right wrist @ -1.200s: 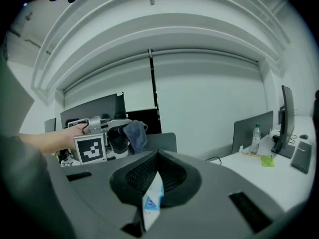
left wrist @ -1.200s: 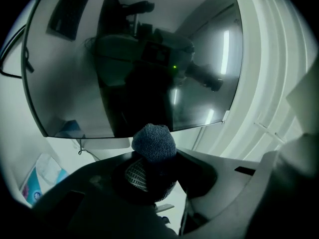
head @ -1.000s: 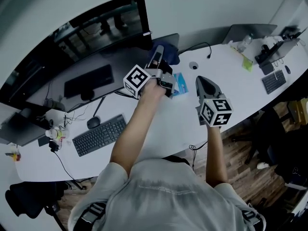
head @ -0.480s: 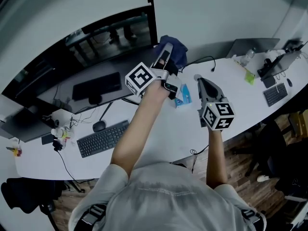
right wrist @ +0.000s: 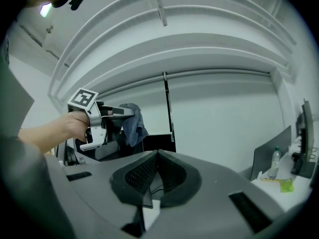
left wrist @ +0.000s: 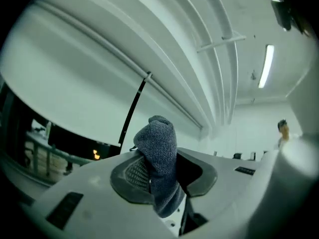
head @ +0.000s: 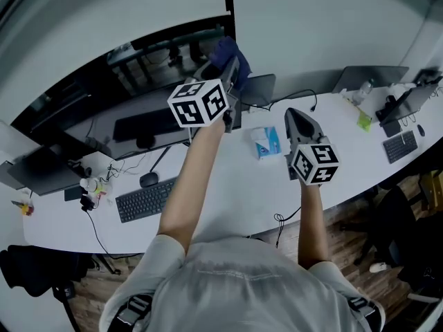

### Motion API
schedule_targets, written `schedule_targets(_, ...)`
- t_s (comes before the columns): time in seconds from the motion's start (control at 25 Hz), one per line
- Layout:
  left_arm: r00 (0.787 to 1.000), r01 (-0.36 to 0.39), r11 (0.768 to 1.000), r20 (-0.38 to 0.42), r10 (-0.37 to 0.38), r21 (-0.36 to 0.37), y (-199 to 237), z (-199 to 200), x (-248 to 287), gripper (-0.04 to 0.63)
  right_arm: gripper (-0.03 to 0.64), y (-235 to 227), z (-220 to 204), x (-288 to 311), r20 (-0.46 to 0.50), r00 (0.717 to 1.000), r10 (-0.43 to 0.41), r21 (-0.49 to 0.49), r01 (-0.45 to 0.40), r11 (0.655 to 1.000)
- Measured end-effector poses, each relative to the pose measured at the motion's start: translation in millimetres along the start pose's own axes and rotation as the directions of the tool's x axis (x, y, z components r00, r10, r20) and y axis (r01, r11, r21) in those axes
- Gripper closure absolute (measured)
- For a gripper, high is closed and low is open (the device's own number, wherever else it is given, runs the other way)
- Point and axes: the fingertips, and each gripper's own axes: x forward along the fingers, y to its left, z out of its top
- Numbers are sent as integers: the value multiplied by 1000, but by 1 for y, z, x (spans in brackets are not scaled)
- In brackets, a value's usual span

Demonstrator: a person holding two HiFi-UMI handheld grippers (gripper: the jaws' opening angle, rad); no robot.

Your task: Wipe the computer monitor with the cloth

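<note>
My left gripper (head: 232, 71) is raised high and shut on a dark blue cloth (head: 225, 50), close to the right end of the wide dark monitor (head: 104, 88). Its own view shows the cloth (left wrist: 158, 171) pinched between the jaws and sticking up, with the monitor (left wrist: 60, 143) low at the left. The right gripper view catches the left gripper (right wrist: 127, 113) with the cloth (right wrist: 132, 124) hanging from it. My right gripper (head: 296, 122) hovers above the desk, lower and to the right; its jaws meet at the tips with nothing between them (right wrist: 157, 156).
On the white desk (head: 228, 185) lie a keyboard (head: 144, 199), a mouse (head: 147, 179) and a blue tissue pack (head: 265, 142). A laptop (head: 370, 77), a bottle (head: 360, 90) and a second keyboard (head: 401, 146) are at the right end.
My left gripper has lifted the cloth up off the desk area and carried it toward the monitor's upper right part. The right gripper stayed almost still.
</note>
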Motion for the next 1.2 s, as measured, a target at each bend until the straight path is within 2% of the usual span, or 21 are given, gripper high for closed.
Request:
schedule_targets(0.08,996,-52,986,-69,64,160,8,-7,2,496,615,6,-1,4,-4,1000,17,1,-17,1000)
schedule_targets(0.2,981,-99,935,-123,149,341,15,-16,6,494,615,13,-3,12,-14,999,49,1,-49,999)
schedule_targets(0.28,976,-116,909,-126,180,400,17,-21,6,494,615,14,-5,14,-16,998,62,1,-62,998)
schedule_targets(0.4,971,-101,887,-151,187,450,15,-24,8,492,615,15,-4,17,-13,997,75,-2,-75,997)
schedule_targets(0.48,969,-82,881,-171,180,465,16,-23,6,492,615,19,-1,20,-10,996,83,-6,-83,997)
schedule_targets(0.6,970,-70,888,-177,167,454,23,-23,0,492,615,27,4,25,-5,996,94,-15,-94,995)
schedule_targets(1.2,961,-122,912,-183,207,391,90,2,-67,492,615,98,15,67,-29,985,171,-43,-172,984)
